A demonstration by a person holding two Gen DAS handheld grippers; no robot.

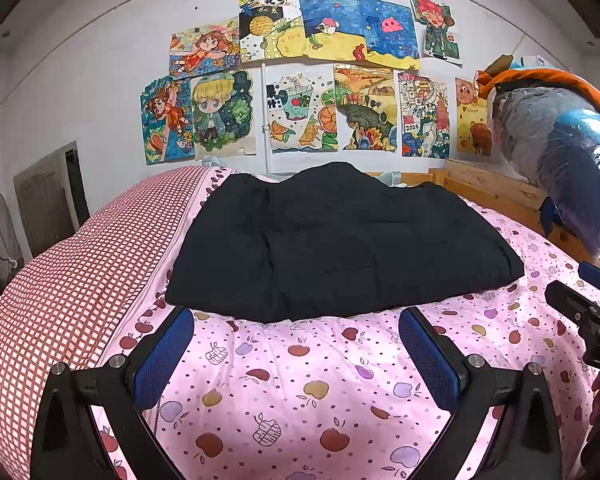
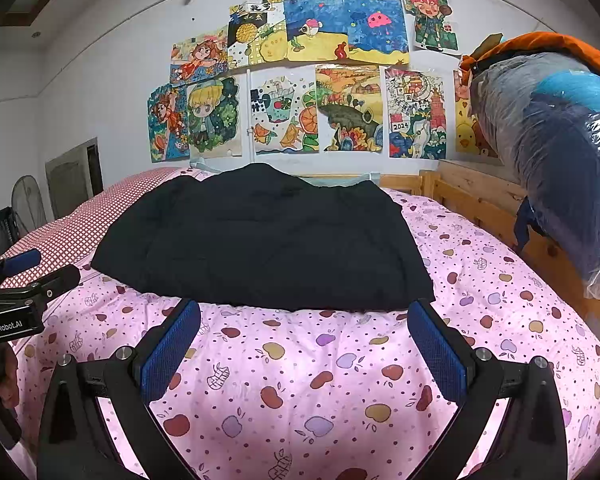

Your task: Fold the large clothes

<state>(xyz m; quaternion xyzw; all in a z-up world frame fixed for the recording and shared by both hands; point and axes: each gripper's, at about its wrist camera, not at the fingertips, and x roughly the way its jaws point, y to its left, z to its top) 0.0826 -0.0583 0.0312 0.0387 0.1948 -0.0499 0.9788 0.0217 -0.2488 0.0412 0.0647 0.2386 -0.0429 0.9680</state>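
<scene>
A large black garment (image 1: 340,244) lies folded into a thick rectangle on the pink apple-print bed cover (image 1: 300,380); it also shows in the right wrist view (image 2: 268,240). My left gripper (image 1: 296,320) is open and empty, hovering just short of the garment's near edge, its blue pads (image 1: 168,356) wide apart. My right gripper (image 2: 304,316) is open and empty too, just short of the near edge. The right gripper shows at the right edge of the left wrist view (image 1: 592,312); the left gripper shows at the left edge of the right wrist view (image 2: 20,280).
A red-checked quilt (image 1: 72,280) lies along the bed's left side. A wooden bed rail (image 2: 480,200) runs along the right, with plastic-wrapped bedding (image 2: 560,152) stacked above it. Children's drawings (image 1: 308,76) cover the back wall. A fan (image 2: 28,200) stands at far left.
</scene>
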